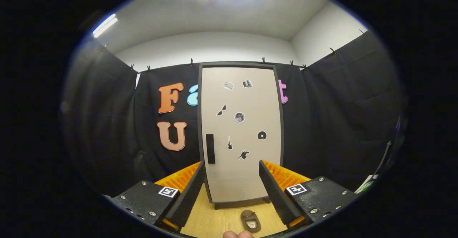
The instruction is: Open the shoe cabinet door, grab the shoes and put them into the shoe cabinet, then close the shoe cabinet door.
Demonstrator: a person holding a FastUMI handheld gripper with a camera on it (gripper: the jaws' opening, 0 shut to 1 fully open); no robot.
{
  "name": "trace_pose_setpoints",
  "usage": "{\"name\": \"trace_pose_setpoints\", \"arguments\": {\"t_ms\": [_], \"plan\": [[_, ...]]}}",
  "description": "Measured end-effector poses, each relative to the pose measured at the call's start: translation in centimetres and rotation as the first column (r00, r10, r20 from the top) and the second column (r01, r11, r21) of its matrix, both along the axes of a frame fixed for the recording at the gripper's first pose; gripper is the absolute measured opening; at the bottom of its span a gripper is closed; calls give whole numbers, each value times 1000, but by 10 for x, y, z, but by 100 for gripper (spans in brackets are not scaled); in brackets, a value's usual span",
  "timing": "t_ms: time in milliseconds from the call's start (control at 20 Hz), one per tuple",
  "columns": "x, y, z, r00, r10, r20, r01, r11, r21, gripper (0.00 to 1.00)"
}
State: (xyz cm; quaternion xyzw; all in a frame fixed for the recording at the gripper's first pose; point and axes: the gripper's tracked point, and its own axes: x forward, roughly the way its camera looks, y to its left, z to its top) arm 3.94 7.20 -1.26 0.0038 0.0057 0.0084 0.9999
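The tall, flat-fronted shoe cabinet (240, 134) stands on short dark legs on the wood-grain floor (214, 220), its pale matte door (243, 173) shut inside a dark frame, so its contents are hidden. A slim dark rectangular handle (210, 148) sits beside small stickers (239, 117). The gripper (232, 184) has its ribbed jaws wide apart, empty. Between them on the floor lies a brown shoe (250, 221), partly cut off.

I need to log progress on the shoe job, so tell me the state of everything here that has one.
Shoe cabinet door: closed, handle untouched.
Shoe: on the wooden floor in front of the cabinet, between the fingers, not gripped.
Tongs: open, holding nothing, aimed at the door.
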Motion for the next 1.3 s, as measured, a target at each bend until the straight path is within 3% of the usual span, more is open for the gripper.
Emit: {"name": "trace_pose_setpoints", "arguments": {"t_ms": [300,550,750,1000,1300], "plan": [[61,45,-20,998,51,-35,-51,999,-16,94],[146,67,-53,997,56,-54,-59,997,-52,94],[212,81,-70,995,74,-65,-75,997,0,90],[268,90,-84,991,98,-93,-98,995,6,73],[290,100,-94,987,116,-108,-115,993,18,45]]}}
